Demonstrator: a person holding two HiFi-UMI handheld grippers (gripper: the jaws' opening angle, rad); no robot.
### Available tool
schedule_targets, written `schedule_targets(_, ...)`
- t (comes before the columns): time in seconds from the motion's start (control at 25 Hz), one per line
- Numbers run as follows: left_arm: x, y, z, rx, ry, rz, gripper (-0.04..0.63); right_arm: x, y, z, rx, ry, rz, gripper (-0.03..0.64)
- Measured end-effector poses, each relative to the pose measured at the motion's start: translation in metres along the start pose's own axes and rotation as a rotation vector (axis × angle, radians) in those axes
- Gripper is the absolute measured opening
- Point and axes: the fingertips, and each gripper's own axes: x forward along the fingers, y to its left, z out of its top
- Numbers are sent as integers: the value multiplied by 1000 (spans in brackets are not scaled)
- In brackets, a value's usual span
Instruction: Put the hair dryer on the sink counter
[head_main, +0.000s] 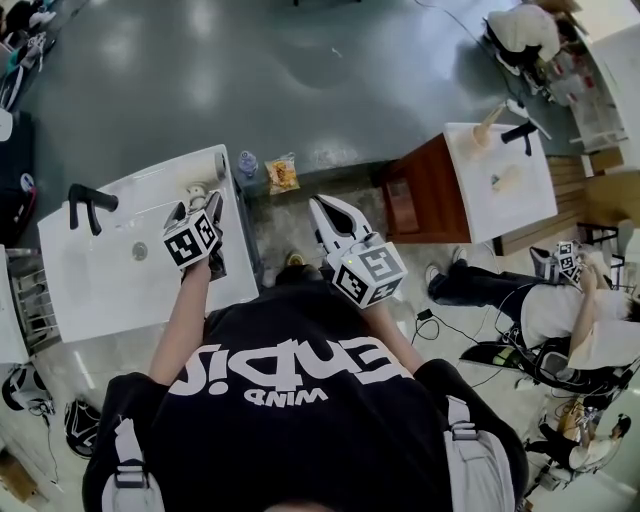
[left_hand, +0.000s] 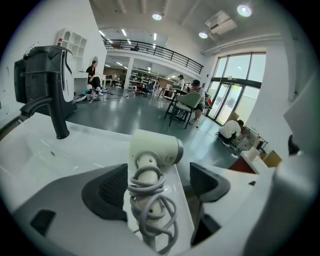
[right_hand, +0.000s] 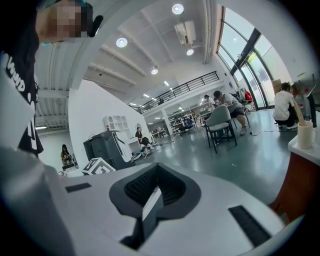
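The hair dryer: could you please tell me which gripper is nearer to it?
Left. The left gripper is at the hair dryer, open jaws flanking its handle; the right gripper is off to the side, beyond the sink counter's edge.

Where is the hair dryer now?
Left gripper view: the hair dryer lies on the sink counter near its right edge, between the left gripper's open fingers.

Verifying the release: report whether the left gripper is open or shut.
Open: the left gripper has its pads clear of the hair dryer lying between them on the sink counter.
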Motion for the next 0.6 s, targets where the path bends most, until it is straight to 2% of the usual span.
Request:
schedule_targets(0.2,-21,-2,13,-20,-38,-24,382,2,2,-2,1,6,10,18)
schedule_targets(0.4,-44,-7,26,-45,-62,-55,158,3,3,-3,5,8,13,18)
schedule_targets(0.52,-53,-13,27,-57,-52,-83,59,4,3,-3,5,10,18,18)
schedule_targets(0.6,-58,-21,28,-64,-46,-130,31,4,4,-3,4,10,20,18)
